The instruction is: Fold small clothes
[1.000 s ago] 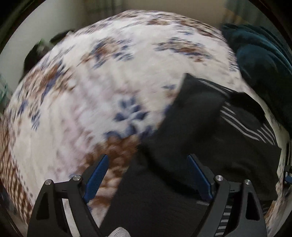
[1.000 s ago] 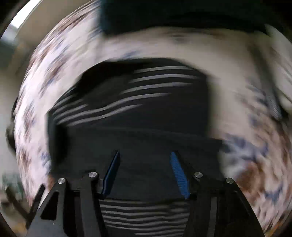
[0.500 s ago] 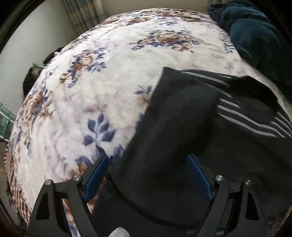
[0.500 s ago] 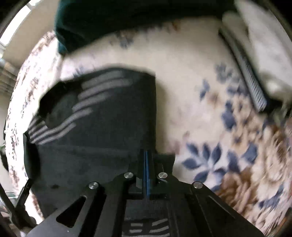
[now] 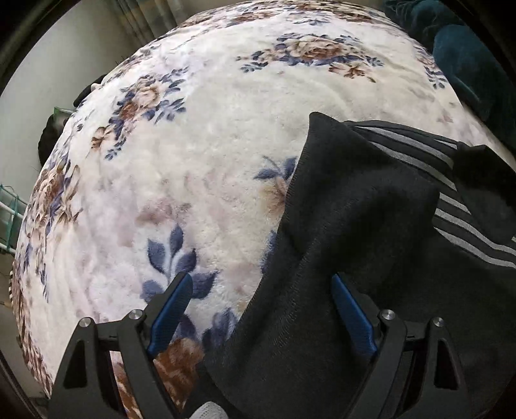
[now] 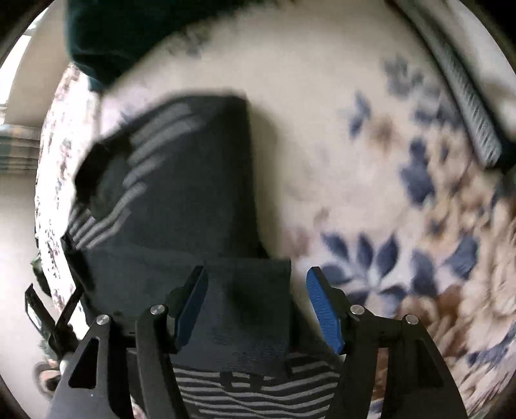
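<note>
Floral blanket (image 5: 225,135) covers the bed, carrying a black garment (image 5: 348,258) with grey stripes.
Left gripper (image 5: 261,293) stands with jaws spread wide, nothing between them; the garment's edge lies under its right finger, from 3 to 6 o'clock in its view. Right gripper (image 6: 258,290) is likewise spread, jaws straddling a folded corner of the garment (image 6: 180,193) without clamping it. Dark teal fabric (image 6: 122,29) sits at 11 o'clock.

The garment (image 5: 354,258) lies on the blanket (image 5: 209,145), filling the lower right of the left wrist frame. A bundle of bedding (image 5: 467,64) sits at upper right, behind the garment.
</note>
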A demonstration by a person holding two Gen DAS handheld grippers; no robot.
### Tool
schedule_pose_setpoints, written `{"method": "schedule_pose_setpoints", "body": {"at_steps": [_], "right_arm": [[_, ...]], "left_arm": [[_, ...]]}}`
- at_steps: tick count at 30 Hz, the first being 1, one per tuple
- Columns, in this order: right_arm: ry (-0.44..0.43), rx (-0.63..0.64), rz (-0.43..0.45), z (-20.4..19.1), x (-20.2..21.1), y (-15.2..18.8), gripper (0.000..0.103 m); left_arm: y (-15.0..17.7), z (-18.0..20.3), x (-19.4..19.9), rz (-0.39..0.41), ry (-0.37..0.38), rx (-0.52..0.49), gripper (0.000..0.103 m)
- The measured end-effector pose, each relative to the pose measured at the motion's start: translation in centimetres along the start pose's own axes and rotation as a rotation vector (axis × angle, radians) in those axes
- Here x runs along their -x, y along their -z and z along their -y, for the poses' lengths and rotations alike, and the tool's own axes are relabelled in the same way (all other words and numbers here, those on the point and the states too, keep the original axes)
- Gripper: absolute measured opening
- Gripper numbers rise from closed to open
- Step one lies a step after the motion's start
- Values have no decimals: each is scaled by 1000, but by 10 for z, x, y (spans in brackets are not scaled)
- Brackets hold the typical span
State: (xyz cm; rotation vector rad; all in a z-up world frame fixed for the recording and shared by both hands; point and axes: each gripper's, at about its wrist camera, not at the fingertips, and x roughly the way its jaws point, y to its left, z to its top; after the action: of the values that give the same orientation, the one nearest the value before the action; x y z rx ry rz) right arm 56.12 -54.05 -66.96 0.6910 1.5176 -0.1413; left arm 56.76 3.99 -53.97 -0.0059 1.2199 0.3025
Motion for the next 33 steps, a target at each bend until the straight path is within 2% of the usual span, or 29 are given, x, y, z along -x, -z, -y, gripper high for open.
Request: {"method": "schedule_pose_setpoints", "body": {"at_steps": [1, 3, 6, 9, 12, 15, 17, 18, 19, 20, 22, 23, 24, 27, 29, 31, 33], "right_arm": [[-18, -5, -8, 1, -6, 2, 59], [-7, 26, 58, -7, -3, 9, 13], [69, 136, 209, -38, 21, 23, 9], [98, 228, 333, -66, 53, 34, 8], [107, 310, 435, -89, 78, 31, 8], [107, 321, 450, -94, 80, 10, 8], [81, 307, 342, -89, 59, -9, 9], [75, 269, 257, -81, 43, -20, 11], [82, 225, 190, -72, 31, -26, 12], [94, 200, 168, -66, 26, -27, 15], [101, 177, 204, -61, 34, -23, 36], [100, 170, 220, -61, 39, -19, 58], [94, 161, 241, -61, 46, -13, 63], [37, 153, 262, -69, 56, 1, 63], [20, 174, 254, -81, 53, 2, 63], [34, 243, 222, -109, 39, -4, 63], [17, 366, 188, -151, 22, -11, 63]], "left_arm": [[0, 0, 3, 7, -2, -1, 88], [0, 0, 11, 26, -9, -3, 88], [1, -6, 26, 64, -3, 23, 88], [-2, -18, 40, 100, 23, 78, 88], [-9, -24, 45, 126, 18, 112, 88], [-16, -22, 38, 122, 33, 116, 88], [-19, -15, 31, 123, 32, 91, 88], [-21, -10, 25, 119, 19, 59, 88], [-24, -5, 17, 106, -2, 23, 88], [-25, -3, 7, 86, -52, -6, 88], [-26, -11, -9, 45, -117, -7, 88], [-26, -22, -18, 11, -115, 25, 88], [-25, -30, -21, -8, -111, 50, 88], [-19, -48, -22, -28, -101, 92, 88], [-14, -53, -14, -10, -95, 107, 88], [-11, -51, -2, 17, -82, 109, 88], [-8, -46, 8, 50, -62, 104, 88]]}}
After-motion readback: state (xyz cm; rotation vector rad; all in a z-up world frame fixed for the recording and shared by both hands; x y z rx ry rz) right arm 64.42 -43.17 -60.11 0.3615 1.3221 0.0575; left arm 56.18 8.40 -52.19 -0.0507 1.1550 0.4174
